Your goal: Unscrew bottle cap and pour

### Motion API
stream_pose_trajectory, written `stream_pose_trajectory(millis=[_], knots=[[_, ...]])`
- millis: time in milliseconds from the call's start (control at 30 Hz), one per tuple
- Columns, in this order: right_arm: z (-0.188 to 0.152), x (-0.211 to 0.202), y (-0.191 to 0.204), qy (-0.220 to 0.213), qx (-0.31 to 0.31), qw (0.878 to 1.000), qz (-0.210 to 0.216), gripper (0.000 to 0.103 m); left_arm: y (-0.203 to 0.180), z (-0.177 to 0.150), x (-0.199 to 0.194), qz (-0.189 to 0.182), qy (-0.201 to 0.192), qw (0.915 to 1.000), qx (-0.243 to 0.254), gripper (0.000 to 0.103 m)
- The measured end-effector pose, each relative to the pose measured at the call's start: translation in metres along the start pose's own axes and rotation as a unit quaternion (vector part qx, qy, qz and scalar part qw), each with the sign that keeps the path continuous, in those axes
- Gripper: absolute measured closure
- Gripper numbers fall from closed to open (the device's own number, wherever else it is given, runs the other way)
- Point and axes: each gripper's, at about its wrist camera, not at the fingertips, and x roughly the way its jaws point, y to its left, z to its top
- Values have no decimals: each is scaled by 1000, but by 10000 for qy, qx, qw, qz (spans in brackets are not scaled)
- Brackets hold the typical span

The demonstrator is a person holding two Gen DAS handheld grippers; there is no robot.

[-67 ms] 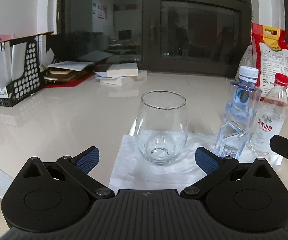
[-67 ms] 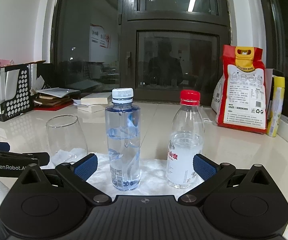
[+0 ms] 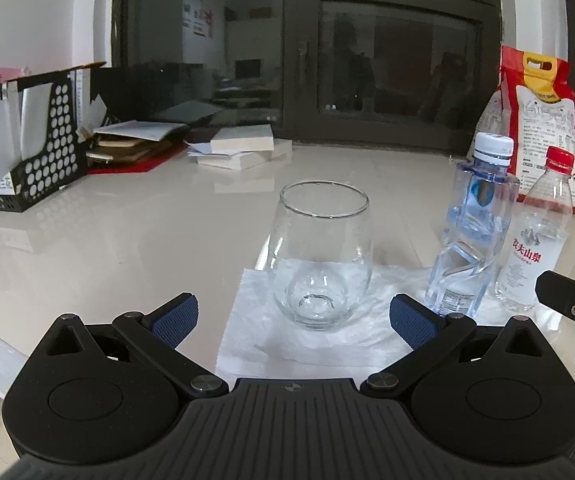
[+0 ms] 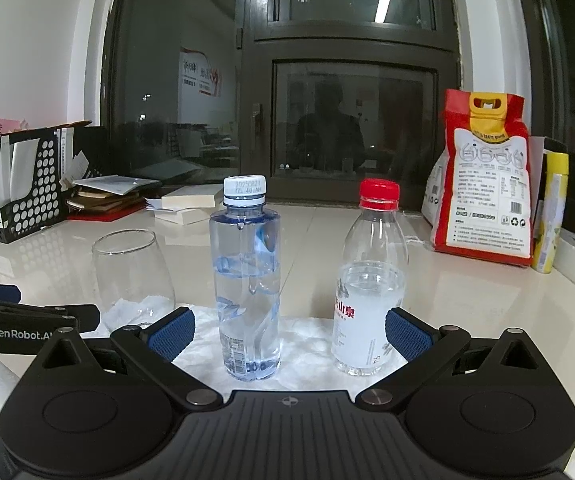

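Observation:
An empty stemless glass [image 3: 321,256] [image 4: 131,276] stands on a white paper towel [image 3: 327,336] [image 4: 311,340]. Right of it stand a clear bottle with a white cap [image 3: 473,228] [image 4: 247,280] and a bottle with a red cap [image 3: 535,236] [image 4: 371,284], both capped and holding water. My left gripper [image 3: 293,318] is open just in front of the glass, holding nothing. My right gripper [image 4: 289,332] is open in front of the two bottles, touching neither. The left gripper's side [image 4: 27,324] shows at the left of the right wrist view.
A red and white bag [image 4: 483,180] and a yellow can [image 4: 551,216] stand at the back right by the window. A black perforated file holder [image 3: 31,144], stacked papers [image 3: 135,140] and white books [image 3: 243,144] sit at the back left. The pale tabletop [image 3: 127,232] curves away near me.

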Motion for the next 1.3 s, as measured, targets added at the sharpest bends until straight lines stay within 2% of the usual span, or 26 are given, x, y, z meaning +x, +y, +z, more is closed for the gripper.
stream_pose_trajectory(millis=[167,267,1300], knots=[[0,0,0,18,-3,10000,-22,0,-8,-1,2,67,36,9999,108,0],[-2,0,-2,22,-9,10000,-31,0,-3,1,2,-80,29,9999,-53,0],[-10,-13,-8,-11,-31,9999,-142,0,-19,3,-1,-176,-87,9998,46,0]])
